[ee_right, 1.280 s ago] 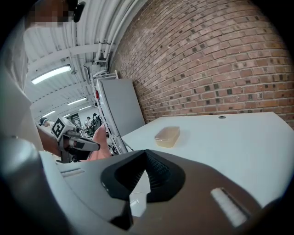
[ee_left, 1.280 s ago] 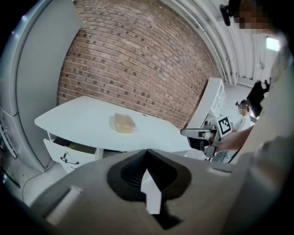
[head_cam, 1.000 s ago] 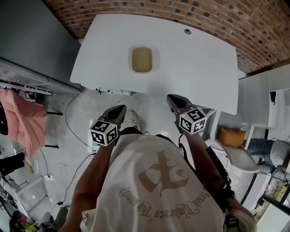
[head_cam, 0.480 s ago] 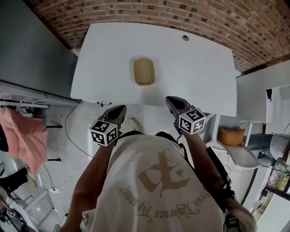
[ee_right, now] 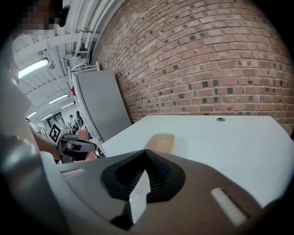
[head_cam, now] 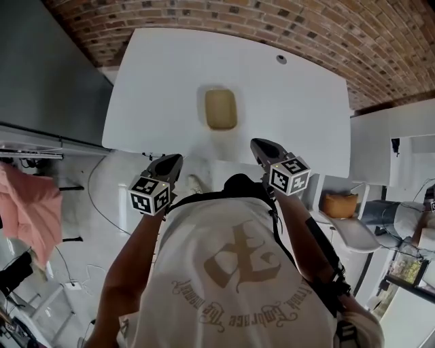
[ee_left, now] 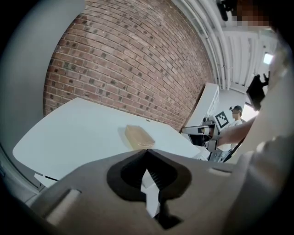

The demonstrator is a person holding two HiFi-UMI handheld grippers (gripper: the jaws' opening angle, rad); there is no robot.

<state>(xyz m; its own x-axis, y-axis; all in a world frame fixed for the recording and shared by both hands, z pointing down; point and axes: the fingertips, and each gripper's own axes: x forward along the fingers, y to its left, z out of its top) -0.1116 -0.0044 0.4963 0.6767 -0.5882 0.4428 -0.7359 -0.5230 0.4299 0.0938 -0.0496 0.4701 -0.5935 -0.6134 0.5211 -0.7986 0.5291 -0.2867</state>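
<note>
A tan lidded box [head_cam: 221,109] lies on the white table [head_cam: 156,81], a little back from its near edge. My left gripper [head_cam: 170,163] hovers just short of that edge, left of the box, jaws shut on nothing. My right gripper [head_cam: 261,146] hangs at the edge to the right of the box, also shut and empty. In the left gripper view the box [ee_left: 139,137] sits just beyond the left gripper [ee_left: 147,151], on the table [ee_left: 73,133]. The right gripper view shows the box [ee_right: 161,141] past the right gripper [ee_right: 146,152], partly hidden by it.
A brick wall [head_cam: 272,20] backs the table. A grey panel [head_cam: 47,68] stands at its left, with pink cloth [head_cam: 27,211] lower down. White shelving with an orange object [head_cam: 338,204] stands to the right. A cable hole [head_cam: 281,59] marks the table's far side.
Both grippers and the person have come forward toward the table. The box now lies closer in both gripper views. The jaws stay shut.
</note>
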